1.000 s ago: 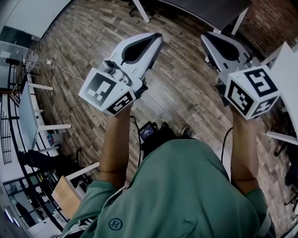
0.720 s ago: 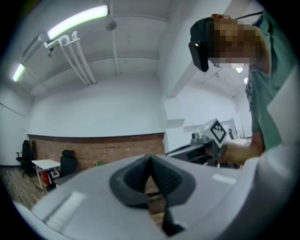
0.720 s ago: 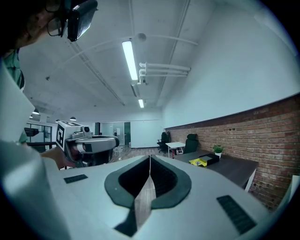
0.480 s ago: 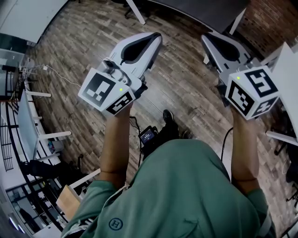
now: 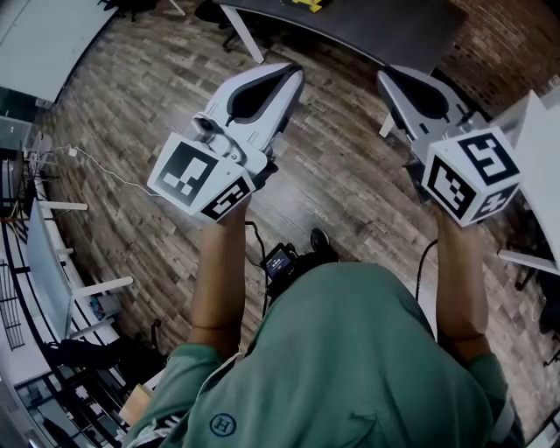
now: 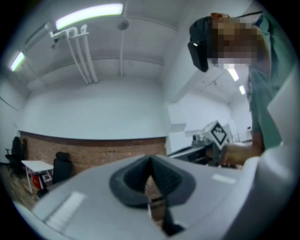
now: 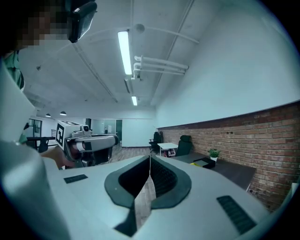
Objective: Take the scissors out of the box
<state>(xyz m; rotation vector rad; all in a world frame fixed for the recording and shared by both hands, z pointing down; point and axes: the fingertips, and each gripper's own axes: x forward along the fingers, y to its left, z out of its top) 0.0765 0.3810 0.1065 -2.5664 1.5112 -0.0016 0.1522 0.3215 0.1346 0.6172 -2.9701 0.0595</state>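
No scissors and no box show in any view. In the head view my left gripper (image 5: 293, 73) and my right gripper (image 5: 389, 74) are held up side by side over a wooden floor, tips pointing forward. In the left gripper view the left gripper (image 6: 151, 159) has its jaws meeting at the tip, with nothing between them. The right gripper (image 7: 150, 159) looks the same in its own view: jaws together, nothing held. Each gripper view also catches the other gripper, the right gripper (image 6: 216, 136) and the left gripper (image 7: 89, 139).
A dark table (image 5: 376, 26) with white legs stands ahead at the top of the head view, a yellow object (image 5: 306, 4) on it. A white table (image 5: 542, 149) is at the right, white desks (image 5: 52, 254) at the left. A brick wall (image 7: 243, 131) runs along the right.
The floor has slid down the head view and the dark table with the yellow object has come into sight ahead. Both grippers keep the same raised pose, jaws together.
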